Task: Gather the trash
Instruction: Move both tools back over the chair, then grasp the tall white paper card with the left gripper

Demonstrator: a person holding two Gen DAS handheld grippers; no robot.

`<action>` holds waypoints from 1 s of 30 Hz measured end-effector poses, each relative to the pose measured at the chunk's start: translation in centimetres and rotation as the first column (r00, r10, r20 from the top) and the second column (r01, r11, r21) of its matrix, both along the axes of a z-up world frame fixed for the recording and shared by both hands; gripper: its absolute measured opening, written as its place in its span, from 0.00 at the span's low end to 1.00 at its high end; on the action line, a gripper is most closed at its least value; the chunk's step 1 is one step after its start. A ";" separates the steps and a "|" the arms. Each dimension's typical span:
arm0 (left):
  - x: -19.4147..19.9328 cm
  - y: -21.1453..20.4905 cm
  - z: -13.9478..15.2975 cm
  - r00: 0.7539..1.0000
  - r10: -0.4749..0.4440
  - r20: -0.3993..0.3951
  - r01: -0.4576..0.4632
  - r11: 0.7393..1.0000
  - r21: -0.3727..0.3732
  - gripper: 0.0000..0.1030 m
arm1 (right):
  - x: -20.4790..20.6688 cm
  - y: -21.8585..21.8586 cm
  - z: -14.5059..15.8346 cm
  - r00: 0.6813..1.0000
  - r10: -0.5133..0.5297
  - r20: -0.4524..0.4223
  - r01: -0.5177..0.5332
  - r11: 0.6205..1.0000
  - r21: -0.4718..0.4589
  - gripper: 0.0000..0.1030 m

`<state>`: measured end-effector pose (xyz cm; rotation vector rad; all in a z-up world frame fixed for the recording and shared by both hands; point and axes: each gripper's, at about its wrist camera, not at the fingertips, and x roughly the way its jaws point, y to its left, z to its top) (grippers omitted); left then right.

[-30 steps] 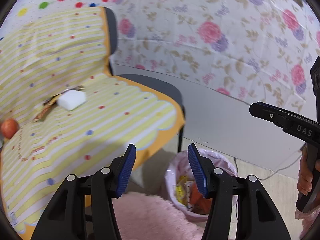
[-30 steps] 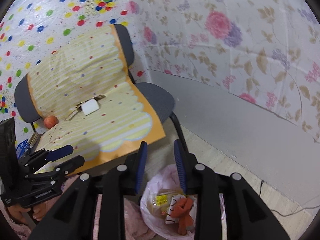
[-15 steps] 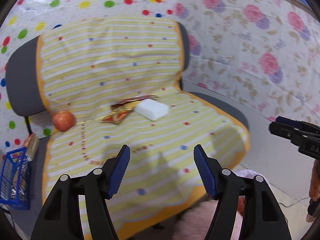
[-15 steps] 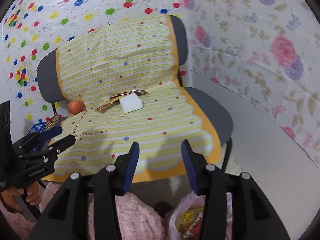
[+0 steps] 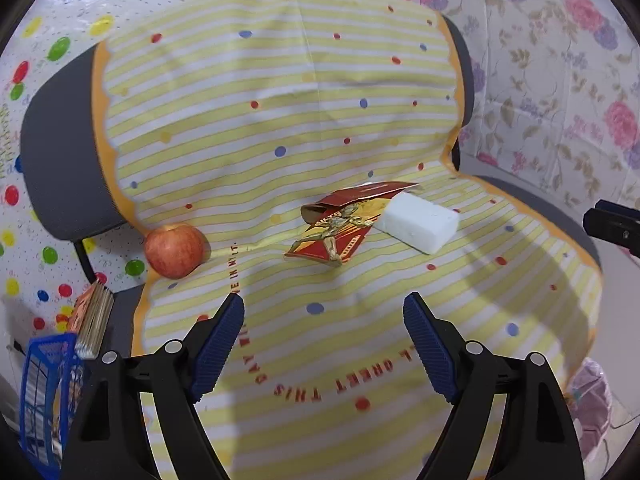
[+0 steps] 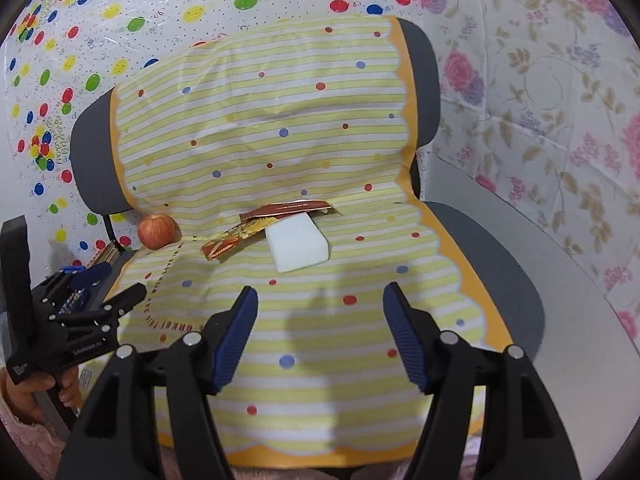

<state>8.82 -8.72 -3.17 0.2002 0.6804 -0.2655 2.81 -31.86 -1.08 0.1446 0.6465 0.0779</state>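
A red and gold wrapper [image 5: 340,224] [image 6: 256,230] lies on the chair seat, partly under a white foam block [image 5: 418,222] [image 6: 298,248]. A red apple [image 5: 174,246] [image 6: 157,231] sits at the seat's back left. My left gripper [image 5: 324,348] is open and empty, above the seat just in front of the wrapper; it also shows in the right wrist view [image 6: 104,284]. My right gripper [image 6: 318,328] is open and empty over the seat front, short of the block. A pink-lined trash bin [image 5: 588,392] shows at the lower right.
The chair [image 6: 492,256] wears a yellow striped cover [image 5: 280,120]. A blue basket [image 5: 44,392] and a stack of booklets [image 5: 94,320] stand left of the chair. Papered walls close the back and right.
Both grippers swung up and left from the trash bin to face the chair seat and moved closer to it. Both jaws opened wider. The bin has almost left both views.
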 end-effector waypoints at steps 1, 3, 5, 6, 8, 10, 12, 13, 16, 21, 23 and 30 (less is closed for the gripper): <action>0.7 -0.2 -0.3 1.000 -0.002 -0.003 0.002 1.000 0.008 0.79 | 0.9 0.0 -0.3 1.000 0.000 -0.009 0.000 1.000 0.003 0.63; 2.8 -0.9 -1.2 1.000 -0.011 -0.022 0.012 0.999 0.031 0.79 | 2.8 -0.2 -1.1 0.999 -0.003 -0.035 0.004 1.000 0.015 0.63; 4.3 -1.5 -1.8 0.999 -0.021 -0.037 0.022 0.999 0.046 0.79 | 4.3 -0.3 -1.6 0.999 -0.006 -0.050 0.006 1.000 0.017 0.63; 5.1 -1.9 -2.1 0.998 -0.026 -0.050 0.028 0.998 0.055 0.79 | 4.7 -0.3 -1.8 0.999 -0.007 -0.053 0.008 1.000 0.017 0.63; 6.6 -2.8 -2.7 0.997 -0.042 -0.065 0.046 0.996 0.073 0.78 | 5.5 -0.5 -2.1 0.998 -0.008 -0.060 0.009 1.000 0.020 0.63; 8.0 -3.7 -3.1 0.995 -0.057 -0.079 0.065 0.992 0.105 0.75 | 6.1 -0.6 -2.3 0.998 -0.005 -0.063 0.006 1.000 0.017 0.63; 9.0 -4.7 -3.5 0.993 -0.073 -0.091 0.085 0.987 0.137 0.72 | 6.7 -0.7 -2.4 0.998 -0.002 -0.067 0.003 1.000 0.011 0.63; 9.7 -5.2 -3.8 0.992 -0.080 -0.096 0.095 0.983 0.160 0.72 | 6.9 -0.8 -2.5 0.998 -0.002 -0.069 0.003 1.000 0.010 0.63; 11.4 -6.3 -4.7 0.988 -0.093 -0.122 0.117 0.972 0.204 0.64 | 7.5 -1.0 -2.6 0.997 -0.005 -0.074 0.006 1.000 0.012 0.63; 12.7 -7.0 -5.2 0.983 -0.118 -0.139 0.149 0.958 0.245 0.40 | 7.8 -0.9 -2.2 0.997 -0.004 -0.077 0.004 1.000 0.007 0.63; 12.5 -6.8 -5.0 0.983 -0.129 -0.127 0.157 0.956 0.249 0.26 | 7.9 -0.8 -1.9 0.997 -0.002 -0.073 0.002 1.000 0.000 0.63; 7.8 -3.8 -0.3 0.978 -0.208 -0.031 0.211 0.971 0.112 0.04 | 8.1 -1.3 -0.6 0.999 -0.019 -0.040 0.019 1.000 0.010 0.63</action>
